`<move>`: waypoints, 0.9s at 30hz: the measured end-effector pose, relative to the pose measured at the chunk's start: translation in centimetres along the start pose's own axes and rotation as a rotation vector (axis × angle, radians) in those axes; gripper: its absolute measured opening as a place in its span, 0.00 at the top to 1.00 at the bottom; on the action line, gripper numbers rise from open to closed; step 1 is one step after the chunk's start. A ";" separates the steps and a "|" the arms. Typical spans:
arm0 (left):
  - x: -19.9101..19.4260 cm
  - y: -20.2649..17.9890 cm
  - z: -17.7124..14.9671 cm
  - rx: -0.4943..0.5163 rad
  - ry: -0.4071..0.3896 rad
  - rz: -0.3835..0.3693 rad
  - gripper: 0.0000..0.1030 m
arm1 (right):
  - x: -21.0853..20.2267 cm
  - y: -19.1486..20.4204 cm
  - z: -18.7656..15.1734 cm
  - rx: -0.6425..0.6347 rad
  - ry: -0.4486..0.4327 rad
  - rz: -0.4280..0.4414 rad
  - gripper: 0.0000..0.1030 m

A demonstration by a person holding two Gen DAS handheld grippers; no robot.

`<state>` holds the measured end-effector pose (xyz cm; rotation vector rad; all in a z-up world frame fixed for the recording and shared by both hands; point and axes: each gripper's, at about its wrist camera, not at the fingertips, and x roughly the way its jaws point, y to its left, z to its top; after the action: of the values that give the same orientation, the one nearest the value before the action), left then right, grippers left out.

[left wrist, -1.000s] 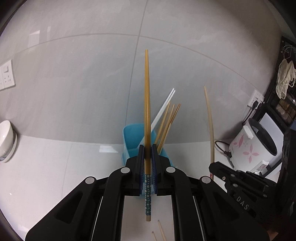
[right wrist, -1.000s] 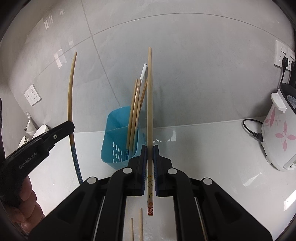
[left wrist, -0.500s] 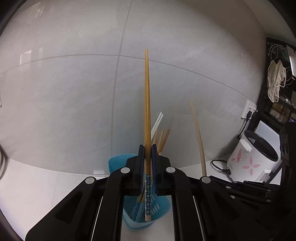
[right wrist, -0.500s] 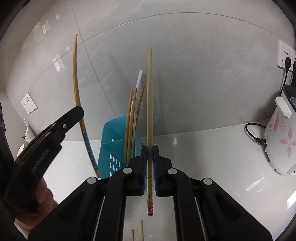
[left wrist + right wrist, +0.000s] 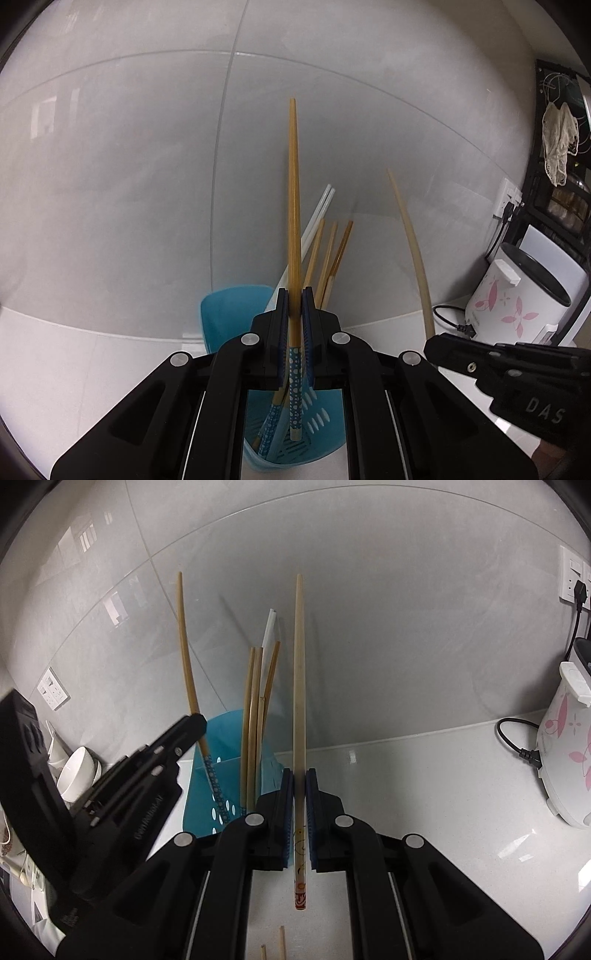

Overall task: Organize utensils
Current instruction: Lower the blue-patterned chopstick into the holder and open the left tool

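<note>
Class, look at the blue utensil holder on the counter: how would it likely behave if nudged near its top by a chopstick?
The blue utensil holder looks like thin perforated plastic, so probably light. It stands tall and narrow, and the chopsticks inside lean well above its rim, so it may tip. The counter looks glossy, so it might slide instead.

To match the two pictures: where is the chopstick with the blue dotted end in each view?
Left wrist view: blue-dotted chopstick stands centre, clamped in the left tongs, its end inside the blue holder.
Right wrist view: left of centre, entering the same holder.
Shared landmark: rice cooker.
</note>
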<state>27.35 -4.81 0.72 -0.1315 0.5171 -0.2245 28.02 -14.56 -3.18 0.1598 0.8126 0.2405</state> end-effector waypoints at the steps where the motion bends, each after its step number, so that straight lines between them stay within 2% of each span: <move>1: 0.1 0.0 -0.2 0.002 0.005 0.002 0.93 | -0.1 0.1 -0.1 -0.001 0.000 0.001 0.94; 27: 0.0 0.3 -1.9 0.081 0.112 0.033 0.91 | -0.4 0.2 0.1 -0.006 0.005 0.007 0.94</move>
<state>26.49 -4.64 -0.99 -0.0319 0.6205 -0.2211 27.81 -14.55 -2.74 0.1564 0.8165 0.2499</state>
